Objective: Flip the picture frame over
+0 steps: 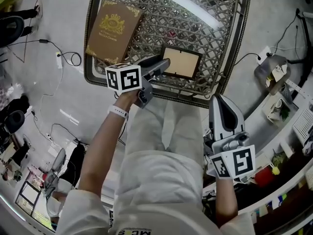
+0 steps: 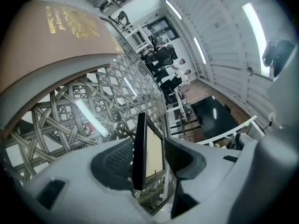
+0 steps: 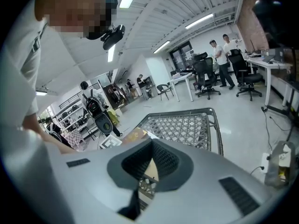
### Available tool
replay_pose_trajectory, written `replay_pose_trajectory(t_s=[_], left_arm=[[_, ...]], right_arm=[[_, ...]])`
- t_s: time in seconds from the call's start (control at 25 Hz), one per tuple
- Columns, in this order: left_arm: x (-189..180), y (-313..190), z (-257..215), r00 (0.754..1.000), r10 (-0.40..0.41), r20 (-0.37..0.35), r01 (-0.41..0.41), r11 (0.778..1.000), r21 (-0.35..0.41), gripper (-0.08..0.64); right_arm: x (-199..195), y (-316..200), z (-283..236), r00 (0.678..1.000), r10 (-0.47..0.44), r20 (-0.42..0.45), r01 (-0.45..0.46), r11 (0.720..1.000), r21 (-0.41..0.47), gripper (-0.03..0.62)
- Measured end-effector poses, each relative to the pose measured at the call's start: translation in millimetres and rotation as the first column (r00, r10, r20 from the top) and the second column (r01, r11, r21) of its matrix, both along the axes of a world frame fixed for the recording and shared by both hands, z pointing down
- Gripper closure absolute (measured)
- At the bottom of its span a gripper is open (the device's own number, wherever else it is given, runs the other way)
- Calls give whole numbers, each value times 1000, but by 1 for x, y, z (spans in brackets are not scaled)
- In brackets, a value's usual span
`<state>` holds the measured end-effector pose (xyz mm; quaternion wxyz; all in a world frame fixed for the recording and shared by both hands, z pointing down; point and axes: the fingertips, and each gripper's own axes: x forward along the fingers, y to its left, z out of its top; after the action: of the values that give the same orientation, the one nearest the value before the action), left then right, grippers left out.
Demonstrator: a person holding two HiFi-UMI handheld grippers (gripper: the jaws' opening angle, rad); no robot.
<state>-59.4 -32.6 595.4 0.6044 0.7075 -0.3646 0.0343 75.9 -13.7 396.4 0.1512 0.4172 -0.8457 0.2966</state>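
The picture frame (image 1: 182, 61) rests on the lattice worktop (image 1: 195, 18), its edge between the parted, unclamped jaws of the left hand-held gripper (image 1: 164, 65). The right hand-held gripper (image 1: 221, 106) is closed, empty. We judge the frame rigid, light and fragile; grip its border.

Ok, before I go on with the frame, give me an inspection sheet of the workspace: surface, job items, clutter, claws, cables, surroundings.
Surface: metal lattice table, floor visible through it.
Job's things: picture frame lies on the lattice, pale side up.
Clutter: brown book on the table's left side, apart from the frame.
Grippers: left claw open, the frame's left edge between its jaws; right claw shut, empty, by the table's near right corner.
Cables: black cable on the floor left of the table.
Surroundings: office chairs and people standing beyond.
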Motion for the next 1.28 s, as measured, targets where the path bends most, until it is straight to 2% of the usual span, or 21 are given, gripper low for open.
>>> replay_pose_trajectory(t_s=[0.16,0.36,0.56,0.8,0.92,1.08,1.16,1.28], left_arm=[[-7,-1,9,998,-42,44,42,999,-17,348],[-6,0,10,997,-46,62,47,999,-19,348],[-15,2,10,991,-62,123,64,998,-18,348],[-15,9,-14,980,-7,201,4,1000,13,354],[-15,14,-33,961,29,275,-45,998,53,392],[-22,20,-66,913,44,406,-96,990,108,500],[-23,22,-87,897,43,440,-116,984,139,517],[-24,26,-119,889,30,457,-127,975,182,520]], right_arm=[[1,3,0,1000,6,2,-6,1000,-2,575],[2,4,0,1000,10,0,-10,1000,1,575],[1,5,-7,1000,7,-4,-7,1000,14,575],[2,3,-32,1000,18,-7,-18,998,56,575],[1,1,-48,1000,20,-13,-19,996,84,575],[0,2,-72,1000,26,-10,-25,993,114,575],[2,3,-84,999,33,-9,-32,991,128,575],[5,5,-96,999,44,-30,-39,990,138,575]])
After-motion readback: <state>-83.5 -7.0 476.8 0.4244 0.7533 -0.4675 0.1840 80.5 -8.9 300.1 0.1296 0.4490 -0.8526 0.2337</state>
